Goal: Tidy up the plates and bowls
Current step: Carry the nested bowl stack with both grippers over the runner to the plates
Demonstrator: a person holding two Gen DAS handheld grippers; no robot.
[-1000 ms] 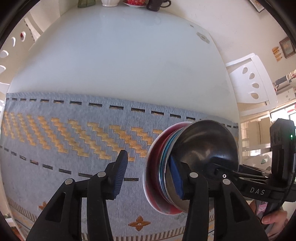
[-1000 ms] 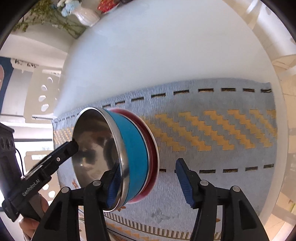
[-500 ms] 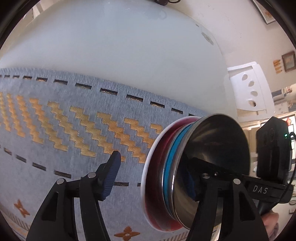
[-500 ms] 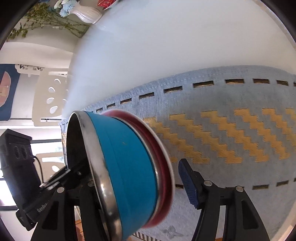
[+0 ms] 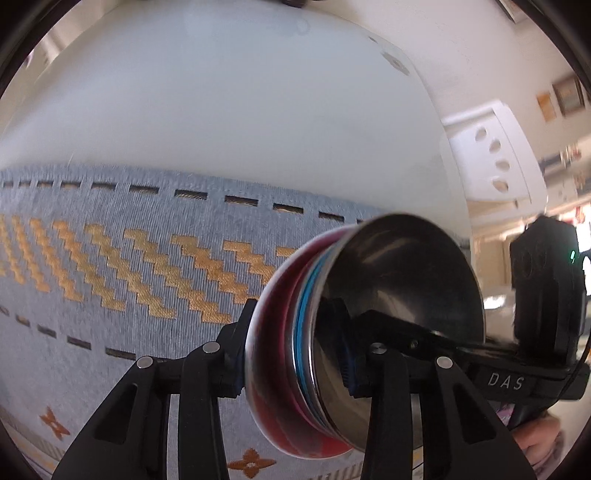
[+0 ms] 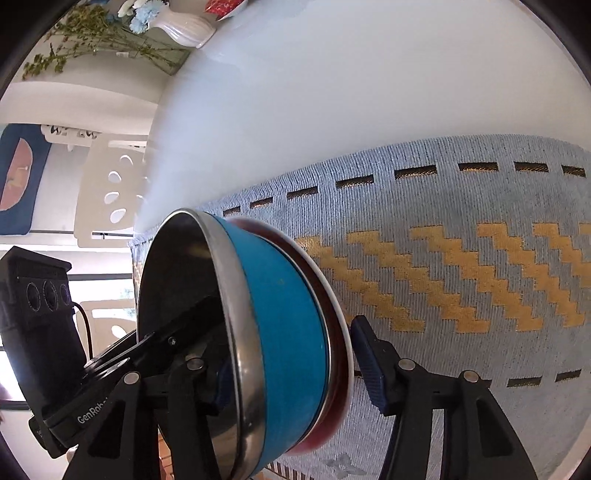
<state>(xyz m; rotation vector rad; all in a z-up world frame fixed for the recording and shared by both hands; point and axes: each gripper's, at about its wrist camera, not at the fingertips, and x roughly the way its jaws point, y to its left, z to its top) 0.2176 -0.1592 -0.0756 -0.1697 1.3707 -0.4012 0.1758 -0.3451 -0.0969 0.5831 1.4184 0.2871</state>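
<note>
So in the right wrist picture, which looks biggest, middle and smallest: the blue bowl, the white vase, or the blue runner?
1. Blue runner: it fills the most of the picture.
2. Blue bowl: big, but it sits very near the camera, so that exaggerates it.
3. White vase: looks tiny, but it stands far off.

You're in a home dining room. White glossy dining table (image 5: 229, 110) under you, with a woven blue-grey table runner (image 6: 461, 229) with yellow zigzags and dashes laid across it. White cut-out-back dining chairs: one (image 5: 491, 155) past the table's far right corner, another (image 6: 110, 192) in your right-wrist view. White vase (image 6: 184, 26) with flowers and green sprigs at the table's far end, a red-patterned dish (image 6: 223, 5) just beside it. Framed pictures (image 5: 569, 96) on a pale wall, blue wall hanging (image 6: 20, 177) by the chair. Bright window area behind, blurred.
</note>
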